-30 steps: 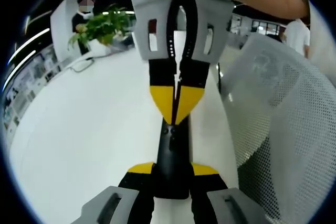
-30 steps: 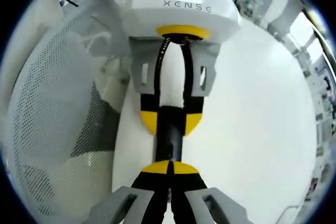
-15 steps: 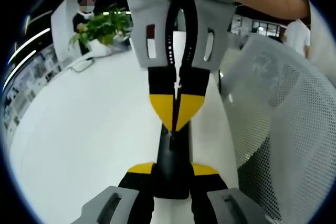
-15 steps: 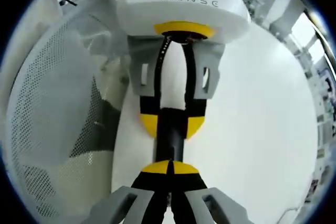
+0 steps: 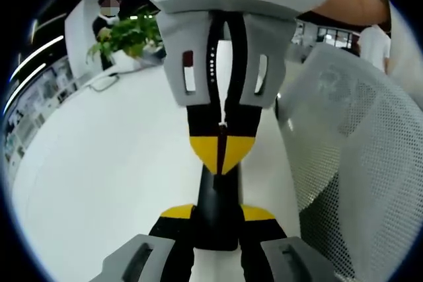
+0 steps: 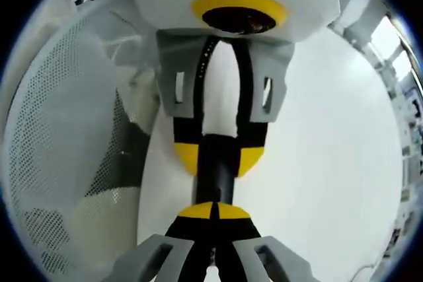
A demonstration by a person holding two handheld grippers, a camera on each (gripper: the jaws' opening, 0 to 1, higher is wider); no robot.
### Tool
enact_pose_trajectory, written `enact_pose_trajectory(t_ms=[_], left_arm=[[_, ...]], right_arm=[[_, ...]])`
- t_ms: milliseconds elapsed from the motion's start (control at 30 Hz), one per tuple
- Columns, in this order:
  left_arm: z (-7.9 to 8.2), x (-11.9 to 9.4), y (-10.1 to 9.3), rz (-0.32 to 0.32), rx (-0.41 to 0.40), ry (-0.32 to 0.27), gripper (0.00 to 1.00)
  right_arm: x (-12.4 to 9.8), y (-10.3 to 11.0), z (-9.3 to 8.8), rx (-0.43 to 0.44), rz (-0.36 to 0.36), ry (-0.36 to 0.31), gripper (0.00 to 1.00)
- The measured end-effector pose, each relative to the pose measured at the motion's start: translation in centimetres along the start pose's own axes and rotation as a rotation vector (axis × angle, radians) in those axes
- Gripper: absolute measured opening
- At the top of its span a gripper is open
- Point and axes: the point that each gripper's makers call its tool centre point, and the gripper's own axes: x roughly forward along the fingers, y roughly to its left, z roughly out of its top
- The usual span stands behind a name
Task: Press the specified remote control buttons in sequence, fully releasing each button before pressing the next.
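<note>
Remote control [image 5: 216, 212] sits clamped between the jaws of my left gripper [image 5: 217, 214], a slim black bar running straight ahead from that tool's yellow tips. In the left gripper view my right gripper [image 5: 221, 156] comes in from above and ahead, its two yellow-tipped jaws pressed together into a point that comes down on the far upper face of the remote; whether the tip is pushing a button or just touching the surface I cannot tell.

In the right gripper view I see my own right jaws [image 6: 213, 211] closed against each other at the bottom, their yellow tips resting on the near end of the remote [image 6: 216, 175]. Just past them the left gripper [image 6: 217, 158] faces me, its yellow pads on either side of the black bar.

White table [image 5: 99, 176] lies under both tools. A white mesh chair back [image 5: 360, 163] stands to the right of my left tool and shows to the left of my right tool [image 6: 63, 130]. Far ahead of the left tool, a green plant [image 5: 125, 34] sits at the far edge of the table, with a person [image 5: 104, 21] behind it.
</note>
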Motion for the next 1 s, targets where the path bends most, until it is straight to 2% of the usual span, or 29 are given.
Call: enact_pose_trajectory(t_ms=[700,1000], left_arm=[[0.04,-0.01,0.01,-0.001,-0.002,-0.008,0.24],[0.10,-0.05,-0.05,-0.001,0.000,-0.004,0.24]], right_arm=[[0.28,-0.18,-0.19,-0.023,0.009,0.033,0.00],[0.18,-0.14,-0.15,-0.018,0.003,0.027,0.00]])
